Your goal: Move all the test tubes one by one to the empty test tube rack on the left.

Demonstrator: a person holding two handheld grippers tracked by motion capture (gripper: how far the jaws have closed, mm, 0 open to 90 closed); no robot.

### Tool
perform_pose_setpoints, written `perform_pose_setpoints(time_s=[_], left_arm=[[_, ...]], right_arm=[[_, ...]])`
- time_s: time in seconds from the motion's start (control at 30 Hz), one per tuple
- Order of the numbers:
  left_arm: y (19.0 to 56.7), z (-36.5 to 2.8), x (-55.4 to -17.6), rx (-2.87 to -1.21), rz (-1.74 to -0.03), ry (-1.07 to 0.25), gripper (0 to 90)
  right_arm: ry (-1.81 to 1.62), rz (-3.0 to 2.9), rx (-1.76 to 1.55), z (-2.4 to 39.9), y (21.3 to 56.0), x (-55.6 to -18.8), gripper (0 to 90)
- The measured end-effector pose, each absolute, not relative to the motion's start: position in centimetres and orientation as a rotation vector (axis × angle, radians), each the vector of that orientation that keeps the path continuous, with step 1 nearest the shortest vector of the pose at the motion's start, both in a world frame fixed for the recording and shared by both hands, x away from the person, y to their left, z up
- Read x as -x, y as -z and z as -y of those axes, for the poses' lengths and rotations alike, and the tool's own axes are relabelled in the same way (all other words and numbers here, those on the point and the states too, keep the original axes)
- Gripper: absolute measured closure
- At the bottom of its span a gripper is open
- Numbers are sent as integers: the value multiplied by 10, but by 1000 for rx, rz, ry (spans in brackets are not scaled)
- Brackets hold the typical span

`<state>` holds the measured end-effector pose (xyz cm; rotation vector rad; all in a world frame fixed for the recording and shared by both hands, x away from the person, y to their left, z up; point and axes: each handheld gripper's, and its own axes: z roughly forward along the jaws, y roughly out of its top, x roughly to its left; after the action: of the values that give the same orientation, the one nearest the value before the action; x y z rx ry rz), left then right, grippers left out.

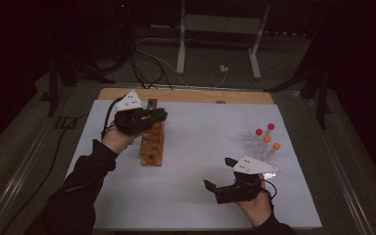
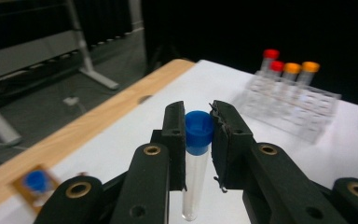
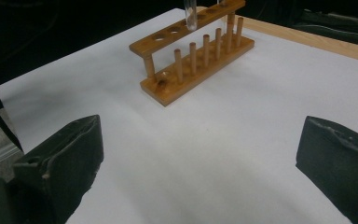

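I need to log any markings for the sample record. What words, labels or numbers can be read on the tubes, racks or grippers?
None can be read.
Blue-capped tube in the left gripper: clear, no label visible.
Wooden rack: bare wood, no writing.
Clear rack with red- and orange-capped tubes: blurred, nothing legible.
Right gripper: no lettering visible.
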<state>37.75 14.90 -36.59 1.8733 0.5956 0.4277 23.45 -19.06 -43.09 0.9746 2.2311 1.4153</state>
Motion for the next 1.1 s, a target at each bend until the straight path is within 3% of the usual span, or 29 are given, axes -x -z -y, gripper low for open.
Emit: perform_pose_setpoints(time_s=[0.7,1.1], left_arm=[[370,-177,-440,-1840,-796,-583,774],[397,-177,-457,-1821,-878,-565,775]], right_arm=[[-1460,-2234,-948,194,430,-234,5],[-1466,-2236,-950,196,431,-234,6]])
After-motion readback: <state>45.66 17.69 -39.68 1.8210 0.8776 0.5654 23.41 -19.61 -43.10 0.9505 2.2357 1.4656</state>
